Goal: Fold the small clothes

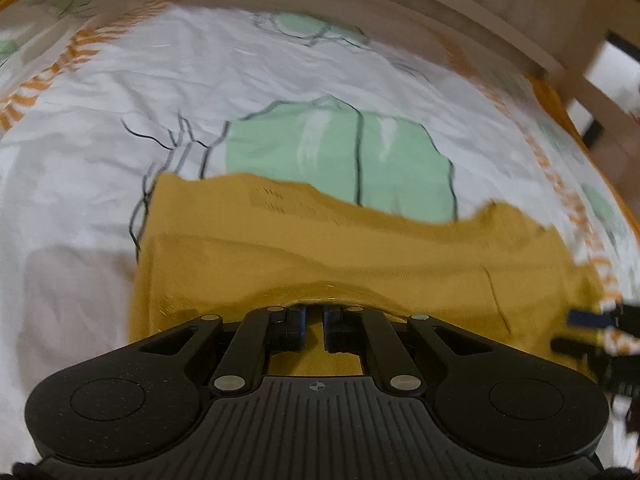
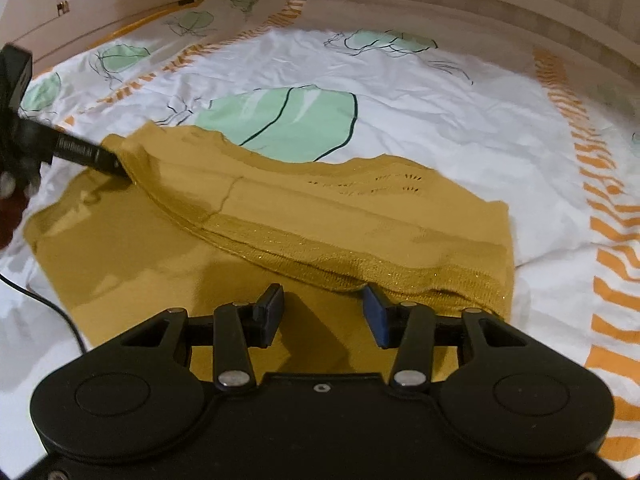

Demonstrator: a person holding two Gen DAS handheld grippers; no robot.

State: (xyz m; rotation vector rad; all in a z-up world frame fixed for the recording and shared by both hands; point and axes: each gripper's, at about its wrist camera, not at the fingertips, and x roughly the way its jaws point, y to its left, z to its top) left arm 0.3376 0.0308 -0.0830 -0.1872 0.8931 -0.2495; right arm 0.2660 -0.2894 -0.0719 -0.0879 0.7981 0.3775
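Note:
A mustard-yellow knit garment (image 2: 280, 216) lies on the bed, its upper layer folded over the lower one, with a glittery ribbed hem along the fold's near edge. My left gripper (image 1: 314, 322) is shut on that hem and shows in the right wrist view (image 2: 116, 166) at the left, holding the garment's left end slightly lifted. My right gripper (image 2: 322, 312) is open, its fingers (image 2: 376, 314) just before the hem and above the lower layer, holding nothing. It shows in the left wrist view (image 1: 592, 328) at the right edge. The garment fills the middle of the left wrist view (image 1: 320, 256).
The bed cover (image 2: 440, 120) is white with green shapes and orange stripe bands. A wooden bed frame (image 2: 440, 0) runs along the far side. A thin black cable (image 2: 52, 304) lies at the left. Wooden furniture (image 1: 580, 60) stands beyond the bed's right corner.

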